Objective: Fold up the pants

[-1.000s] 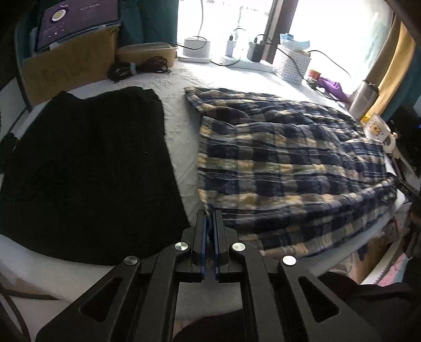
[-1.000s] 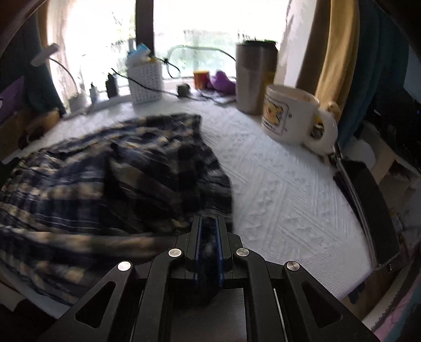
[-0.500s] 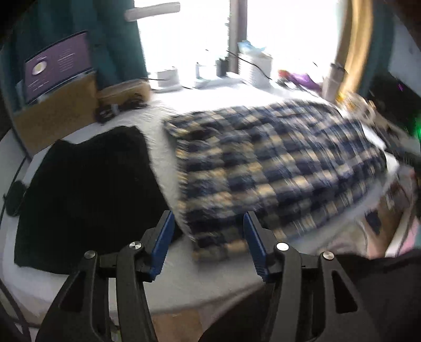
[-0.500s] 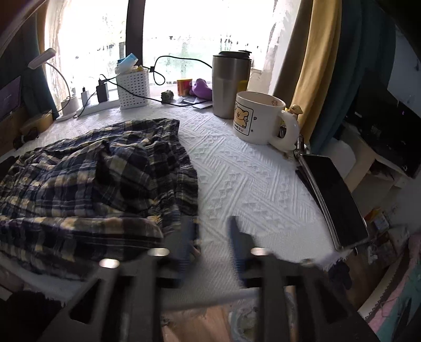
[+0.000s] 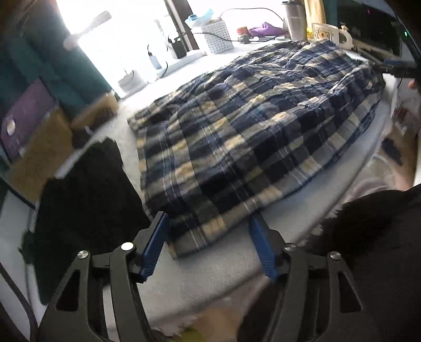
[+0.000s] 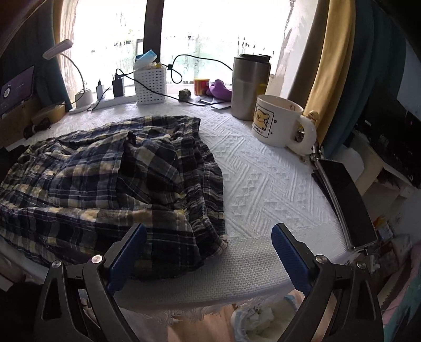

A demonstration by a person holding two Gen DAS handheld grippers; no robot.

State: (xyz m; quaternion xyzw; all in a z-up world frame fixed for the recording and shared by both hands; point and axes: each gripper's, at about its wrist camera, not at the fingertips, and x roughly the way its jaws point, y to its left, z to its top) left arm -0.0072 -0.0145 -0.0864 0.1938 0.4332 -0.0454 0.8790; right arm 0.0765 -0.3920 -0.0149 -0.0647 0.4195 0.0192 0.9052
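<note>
Left wrist view shows the plaid pants (image 5: 244,136) lying flat on the white table (image 5: 210,273), folded into a broad band whose long axis runs from the near edge of the table away toward the far right corner, where the mug (image 5: 325,33) and steel tumbler (image 5: 296,19) stand. The left tool (image 5: 208,244) hangs over the near edge with its blue pads spread; its jaws have just been opening, and the near corner of the pants lies between them, though the pads press on nothing. A black cloth (image 5: 84,210) lies just beside the pants toward the left edge, so the left pad sits close to both fabrics. Right wrist view has the right tool (image 6: 210,255) spread wide as well, jaws likewise just opened, with the other near corner of the pants (image 6: 110,181) and its frayed hem lying between the pads but untouched; bare table (image 6: 263,184) stretches from there toward the mug (image 6: 281,121) and the dark tablet (image 6: 344,205) at the right edge. Each tool therefore stands at one near corner, the garment stretching away from both toward the window. The next fold probably turns on that: pinching the near edge at both corners and carrying it along or across the long axis, the left tool needing care not to catch the black cloth.
</note>
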